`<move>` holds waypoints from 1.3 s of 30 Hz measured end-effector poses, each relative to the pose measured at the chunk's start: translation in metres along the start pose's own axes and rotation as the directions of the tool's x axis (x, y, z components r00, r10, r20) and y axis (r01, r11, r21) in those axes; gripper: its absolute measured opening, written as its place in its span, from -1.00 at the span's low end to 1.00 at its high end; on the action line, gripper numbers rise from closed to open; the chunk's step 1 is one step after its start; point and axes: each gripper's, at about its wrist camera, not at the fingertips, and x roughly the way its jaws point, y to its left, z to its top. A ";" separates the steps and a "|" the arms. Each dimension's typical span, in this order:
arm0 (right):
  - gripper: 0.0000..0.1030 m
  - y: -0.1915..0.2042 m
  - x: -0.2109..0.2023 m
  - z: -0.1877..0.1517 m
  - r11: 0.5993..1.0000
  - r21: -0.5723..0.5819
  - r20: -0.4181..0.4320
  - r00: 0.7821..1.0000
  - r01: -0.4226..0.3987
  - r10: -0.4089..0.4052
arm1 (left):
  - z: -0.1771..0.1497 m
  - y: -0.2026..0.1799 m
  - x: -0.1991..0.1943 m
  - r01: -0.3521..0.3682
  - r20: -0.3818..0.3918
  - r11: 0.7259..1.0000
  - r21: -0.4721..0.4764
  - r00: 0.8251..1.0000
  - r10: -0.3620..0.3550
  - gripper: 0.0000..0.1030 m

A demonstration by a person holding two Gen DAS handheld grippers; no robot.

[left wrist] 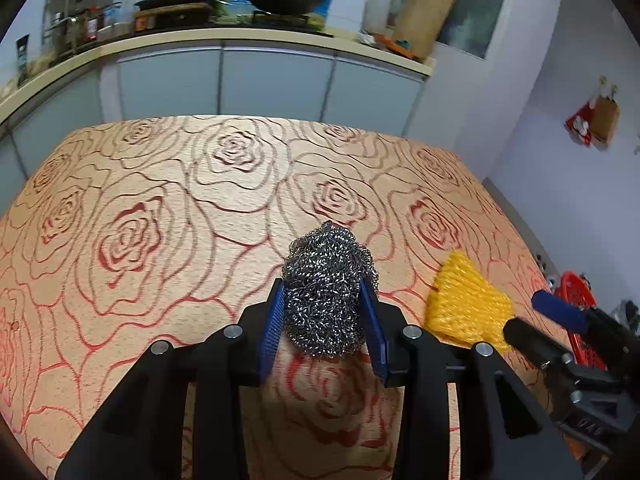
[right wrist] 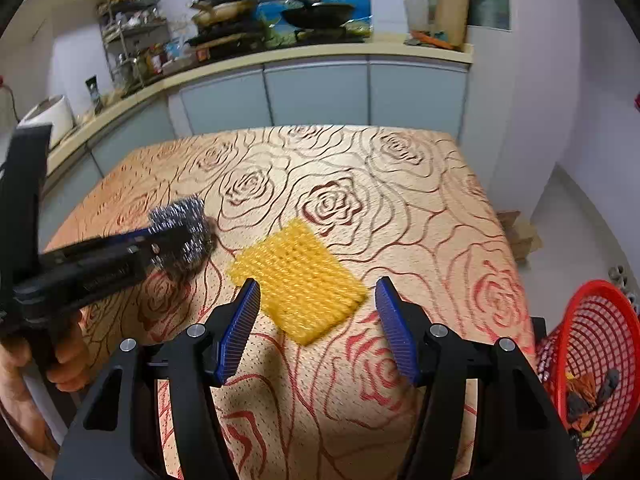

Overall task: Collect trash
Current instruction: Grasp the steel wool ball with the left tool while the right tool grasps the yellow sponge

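A steel wool scourer (left wrist: 326, 292) rests on the rose-patterned tablecloth (left wrist: 160, 220), with my left gripper (left wrist: 322, 280) shut on it, blue pads pressing into both its sides. The right wrist view shows the same grip from the side, with the scourer (right wrist: 184, 228) in the left gripper (right wrist: 164, 246). A yellow knitted dishcloth (right wrist: 298, 280) lies flat to the right of the scourer. My right gripper (right wrist: 317, 280) hovers open just above the dishcloth's near edge, its pads apart on either side and touching nothing. In the left wrist view the right gripper (left wrist: 526, 314) shows beside the dishcloth (left wrist: 464, 300).
A red mesh basket (right wrist: 576, 320) stands off the table's right edge, with some dark and orange scraps in it; it also shows as the basket (left wrist: 572, 292) in the left wrist view. A kitchen counter (right wrist: 320, 52) with pans runs behind the table. A hand (right wrist: 68, 360) holds the left gripper's handle.
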 end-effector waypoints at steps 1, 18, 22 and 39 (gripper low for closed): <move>0.13 0.002 0.003 0.000 1.000 -0.008 -0.009 1.000 -0.005 0.005 | 0.000 0.002 -0.001 -0.006 0.004 1.000 -0.004 1.000 0.006 -0.32; -0.15 0.017 0.028 0.007 0.997 -0.070 -0.066 0.998 -0.012 0.007 | 0.005 0.007 -0.008 -0.057 0.034 0.998 0.000 0.998 0.057 -0.32; -0.50 0.016 0.026 0.006 0.997 -0.078 -0.061 0.998 0.002 -0.007 | 0.004 0.005 -0.009 -0.061 0.036 0.998 0.004 0.997 0.061 -0.32; -0.75 0.002 -0.009 0.004 1.000 -0.002 0.009 1.000 0.030 -0.030 | 0.003 -0.002 -0.013 -0.087 0.065 0.996 0.029 0.994 0.085 -0.32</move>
